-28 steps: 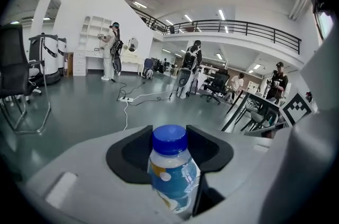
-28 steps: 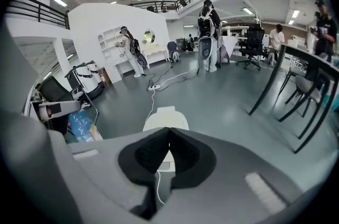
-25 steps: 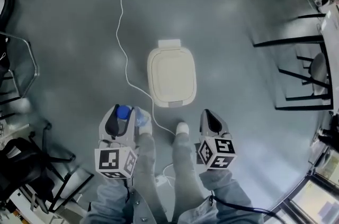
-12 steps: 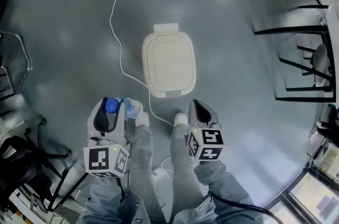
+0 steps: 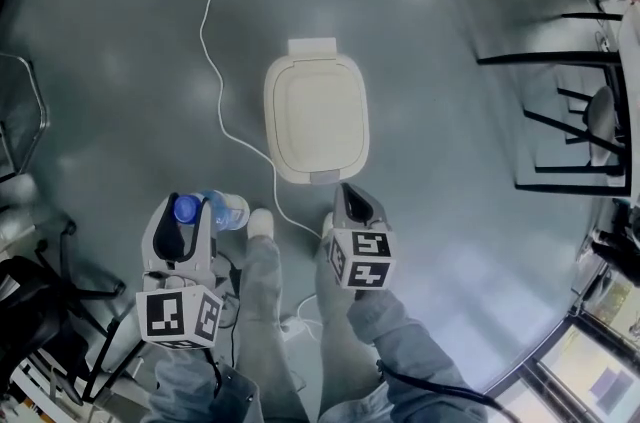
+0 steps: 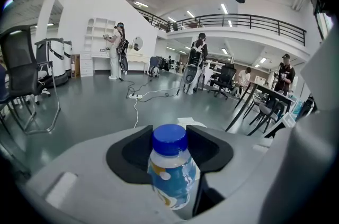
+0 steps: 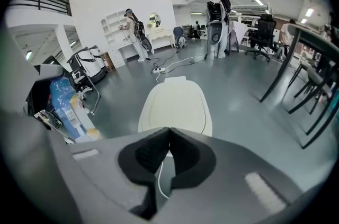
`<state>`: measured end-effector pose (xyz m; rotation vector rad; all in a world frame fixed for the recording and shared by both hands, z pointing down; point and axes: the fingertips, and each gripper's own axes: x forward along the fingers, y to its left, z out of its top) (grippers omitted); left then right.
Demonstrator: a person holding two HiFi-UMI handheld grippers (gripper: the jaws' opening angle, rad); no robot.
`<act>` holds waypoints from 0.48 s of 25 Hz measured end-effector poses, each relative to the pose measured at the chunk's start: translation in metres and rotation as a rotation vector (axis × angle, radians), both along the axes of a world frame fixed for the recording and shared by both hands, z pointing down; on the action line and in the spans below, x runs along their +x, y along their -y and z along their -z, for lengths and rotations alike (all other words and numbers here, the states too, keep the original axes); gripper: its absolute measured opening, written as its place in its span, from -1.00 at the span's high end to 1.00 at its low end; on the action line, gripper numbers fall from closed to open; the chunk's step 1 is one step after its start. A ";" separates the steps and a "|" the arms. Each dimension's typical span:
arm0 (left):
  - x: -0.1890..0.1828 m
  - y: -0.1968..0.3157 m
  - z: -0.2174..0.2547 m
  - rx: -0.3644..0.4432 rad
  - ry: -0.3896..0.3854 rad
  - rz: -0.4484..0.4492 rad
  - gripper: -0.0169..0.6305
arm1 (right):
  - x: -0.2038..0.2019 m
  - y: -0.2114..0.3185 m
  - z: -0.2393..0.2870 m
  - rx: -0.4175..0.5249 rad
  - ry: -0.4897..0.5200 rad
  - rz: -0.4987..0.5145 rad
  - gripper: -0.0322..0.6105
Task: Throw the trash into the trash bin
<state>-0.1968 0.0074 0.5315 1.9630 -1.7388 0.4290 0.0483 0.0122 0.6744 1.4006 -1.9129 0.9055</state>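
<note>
Left tongs (image 5: 182,231): spread wide and clamped on a clear plastic bottle (image 6: 170,170) with a blue cap and a blue-and-yellow label. The pads press it from both sides just below the cap.
Bottle position: off the floor, carried cap-up in the left tongs. In the head view it is short of the bin and to its left, so not in the bin yet.
Right tongs (image 7: 169,135): tips closed against each other with nothing gripped, angled down at the near edge of the bin.
Person: grey-trousered legs (image 5: 270,311) and white shoes (image 5: 261,223) sit between the two tongs.
Trash bin: cream-white rounded plastic trash bin (image 5: 316,116), lid down, standing on the glossy grey floor (image 5: 120,91) just ahead of the shoes.
Cable: a thin white cable (image 5: 212,41) runs over the floor past the bin's left side toward the shoes.
Right side: black-legged counter and chairs (image 5: 565,111), well apart from the bin.
Far end: people (image 6: 116,51) stand in the hall, with a railed upper gallery (image 6: 238,19) above them.
</note>
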 end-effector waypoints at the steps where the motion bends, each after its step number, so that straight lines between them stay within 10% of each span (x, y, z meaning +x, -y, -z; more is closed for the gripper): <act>1: -0.002 -0.002 -0.001 -0.001 0.003 0.004 0.30 | -0.001 -0.001 -0.005 -0.010 0.003 -0.004 0.89; 12: -0.019 -0.011 -0.011 -0.014 0.012 0.025 0.30 | -0.012 -0.002 -0.041 -0.044 -0.043 0.029 0.89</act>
